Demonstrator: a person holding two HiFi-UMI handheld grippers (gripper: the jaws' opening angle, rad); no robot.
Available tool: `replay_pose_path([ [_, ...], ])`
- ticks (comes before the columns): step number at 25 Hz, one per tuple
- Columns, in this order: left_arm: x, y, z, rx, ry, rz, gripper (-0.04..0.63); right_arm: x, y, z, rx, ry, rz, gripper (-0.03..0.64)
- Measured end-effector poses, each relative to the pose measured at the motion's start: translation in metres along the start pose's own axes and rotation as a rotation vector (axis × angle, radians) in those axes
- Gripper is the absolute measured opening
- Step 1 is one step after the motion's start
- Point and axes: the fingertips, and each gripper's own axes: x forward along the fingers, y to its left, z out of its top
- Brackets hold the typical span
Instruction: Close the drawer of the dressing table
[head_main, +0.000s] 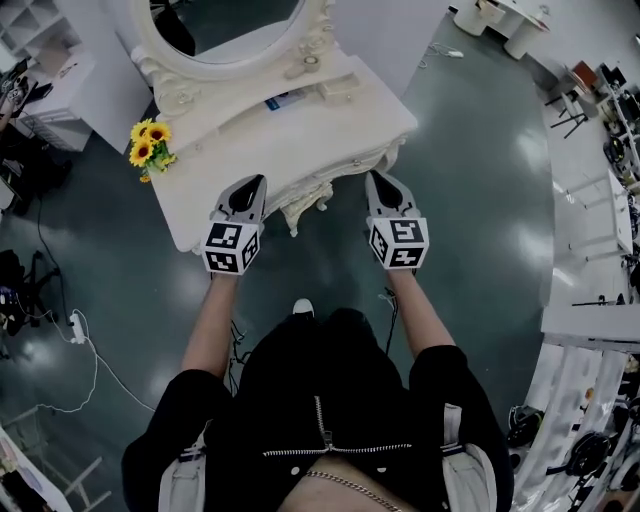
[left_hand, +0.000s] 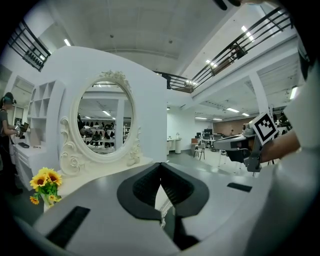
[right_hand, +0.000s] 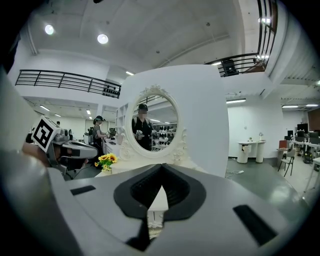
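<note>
The white dressing table (head_main: 300, 140) with its oval mirror (head_main: 230, 30) stands straight ahead. Its carved front apron (head_main: 305, 205), where the drawer sits, shows only from above, so I cannot tell how far the drawer stands out. My left gripper (head_main: 258, 180) hovers at the table's front edge, left of the carving, jaws together and empty. My right gripper (head_main: 372, 176) is level with it on the right, also shut and empty. The left gripper view has the closed left gripper (left_hand: 160, 165) pointing at the table front, and the right gripper view has the right gripper (right_hand: 161, 167) doing the same.
A bunch of sunflowers (head_main: 148, 145) sits at the table's left corner. A white shelf unit (head_main: 60, 90) stands at the far left. Cables and a power strip (head_main: 75, 325) lie on the dark floor at the left. White counters (head_main: 590, 200) line the right side.
</note>
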Motion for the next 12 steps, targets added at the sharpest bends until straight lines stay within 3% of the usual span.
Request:
replay_pose_path([
  [12,0.069,0.044,0.006,-0.011,0.007,0.010,0.021,0.081,-0.025,0.010,-0.003,0.010,0.038,0.006],
])
